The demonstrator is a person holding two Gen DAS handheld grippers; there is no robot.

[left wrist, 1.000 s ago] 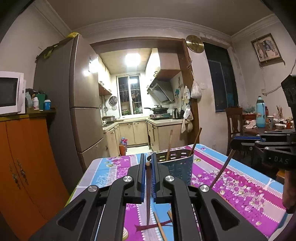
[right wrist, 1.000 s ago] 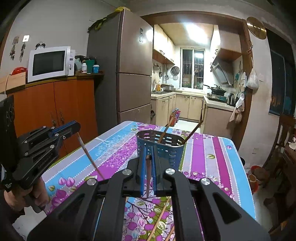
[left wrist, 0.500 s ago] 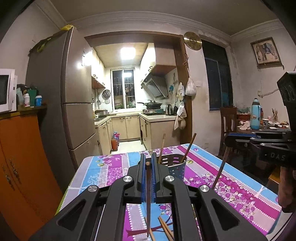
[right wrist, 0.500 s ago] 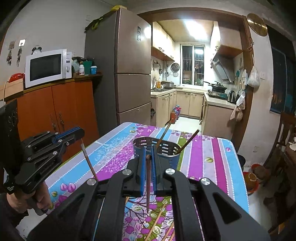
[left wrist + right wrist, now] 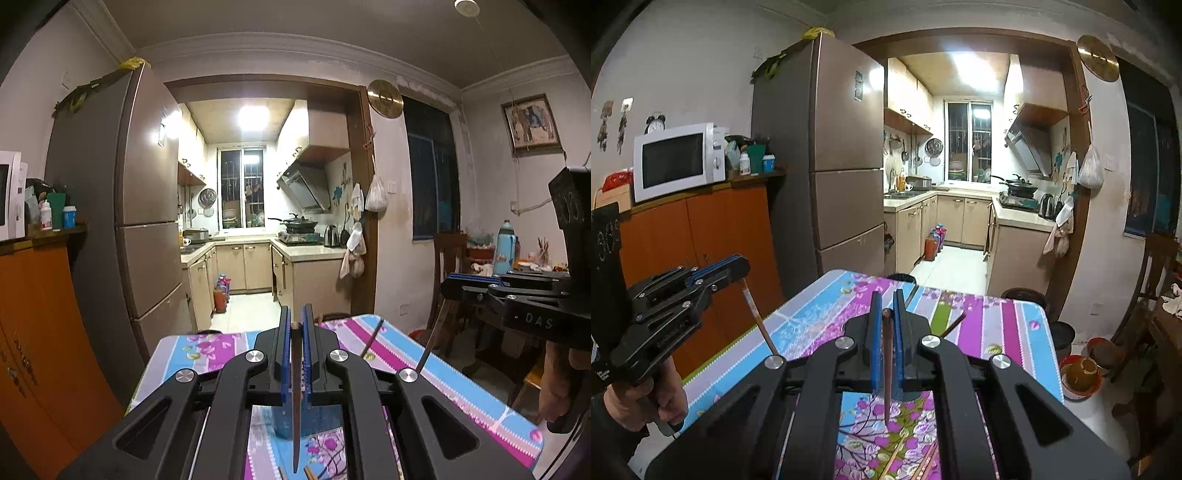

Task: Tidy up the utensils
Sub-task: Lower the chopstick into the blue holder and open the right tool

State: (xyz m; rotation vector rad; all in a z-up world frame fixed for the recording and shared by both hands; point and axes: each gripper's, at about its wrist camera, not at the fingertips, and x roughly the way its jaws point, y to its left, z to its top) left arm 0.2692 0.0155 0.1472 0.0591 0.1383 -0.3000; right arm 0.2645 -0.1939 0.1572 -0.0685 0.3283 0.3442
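1. above the table [image 5: 820, 317] with its flowered cloth, the left gripper [image 5: 295, 332] is clamped on a brown chopstick [image 5: 296, 398] that hangs down between its blue pads.
2. the right gripper [image 5: 885, 314] is likewise closed tight on a second chopstick [image 5: 887, 369], tip down.
3. a blue utensil holder [image 5: 314, 421] stands near the table's middle, mostly hidden behind the left gripper, with one stick [image 5: 372, 338] leaning out.
4. more loose chopsticks [image 5: 923, 461] lie on the cloth toward the near edge.
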